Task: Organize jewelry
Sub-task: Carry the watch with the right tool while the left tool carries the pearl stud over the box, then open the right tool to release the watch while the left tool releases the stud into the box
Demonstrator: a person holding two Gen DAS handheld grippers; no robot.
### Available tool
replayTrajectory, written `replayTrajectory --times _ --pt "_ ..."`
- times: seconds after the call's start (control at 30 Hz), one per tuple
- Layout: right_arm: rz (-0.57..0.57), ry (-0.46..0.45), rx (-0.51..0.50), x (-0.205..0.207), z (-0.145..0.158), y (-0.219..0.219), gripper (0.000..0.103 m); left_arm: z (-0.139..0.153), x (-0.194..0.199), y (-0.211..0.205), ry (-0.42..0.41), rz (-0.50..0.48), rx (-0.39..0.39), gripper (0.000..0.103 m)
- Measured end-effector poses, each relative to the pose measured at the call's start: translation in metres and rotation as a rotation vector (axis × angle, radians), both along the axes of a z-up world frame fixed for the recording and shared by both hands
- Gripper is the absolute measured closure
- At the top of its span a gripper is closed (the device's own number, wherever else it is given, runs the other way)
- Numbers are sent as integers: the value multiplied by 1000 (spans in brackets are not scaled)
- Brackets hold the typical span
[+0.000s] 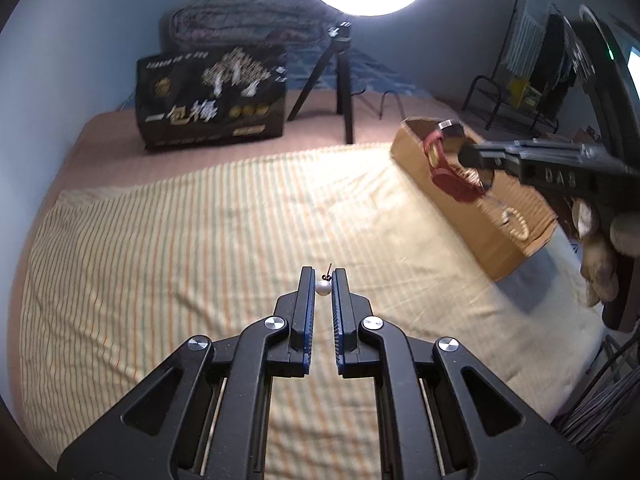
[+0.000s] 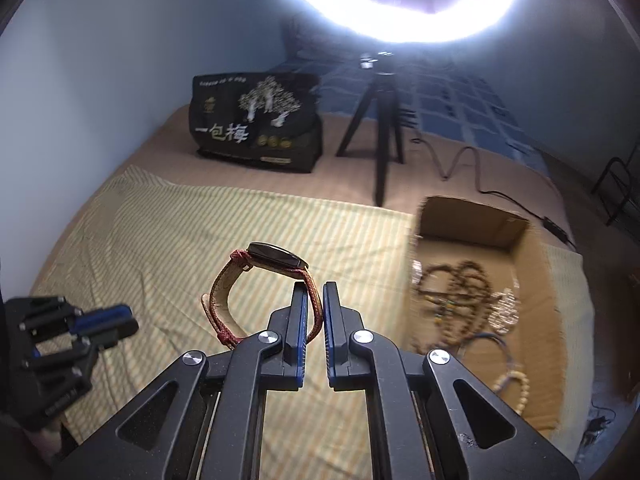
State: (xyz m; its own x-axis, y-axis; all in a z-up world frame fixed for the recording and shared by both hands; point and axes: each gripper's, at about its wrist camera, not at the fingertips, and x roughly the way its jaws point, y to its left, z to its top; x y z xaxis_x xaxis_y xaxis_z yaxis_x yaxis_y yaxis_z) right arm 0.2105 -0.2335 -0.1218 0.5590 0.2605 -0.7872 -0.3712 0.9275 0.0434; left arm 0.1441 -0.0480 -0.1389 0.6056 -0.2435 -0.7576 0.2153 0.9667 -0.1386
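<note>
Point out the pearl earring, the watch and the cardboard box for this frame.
pearl earring (image 1: 323,288): left wrist view, on the white pearl between the fingers.
watch (image 2: 276,255): right wrist view, on the dark case edge.
cardboard box (image 2: 472,222): right wrist view, on the far inner wall.

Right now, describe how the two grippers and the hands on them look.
Both are matte black. The left gripper and right gripper have two flat parallel fingers lined with ribbed blue pads, on angled linkage arms with triangular cut-outs and round silver bolts. The right gripper's side carries raised lettering. The hand holding it wears a light knit glove. No cables show.
</note>
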Motion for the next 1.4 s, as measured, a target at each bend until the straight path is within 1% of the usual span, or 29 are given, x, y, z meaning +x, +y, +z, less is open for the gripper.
replayTrajectory --times 0.17,0.37,0.53,0.63,0.77,1.03,1.2,1.4 --pt "-48 -18 -12 -10 7 -36 97 17 13 -25 -30 -29 -27 96" --pt "-104 -24 -19 -18 9 -80 97 30 30 -58 -54 -65 -46 96" --pt "-148 -18 -12 -20 10 -111 97 36 49 -87 -66 -102 -48 96" --pt "-166 -14 -11 -21 8 -124 97 38 61 -103 -74 -121 -38 96" --pt "-191 -8 -21 -22 4 -142 97 42 80 -125 -84 -141 -45 96" --pt "-226 18 -23 -14 -7 -166 97 36 114 -162 -82 -176 -47 96" --pt "-235 29 -27 -9 -14 -172 97 31 133 -185 -82 -194 -47 96" --pt "-249 41 -32 -1 -22 -179 97 19 148 -202 -68 -209 -43 96"
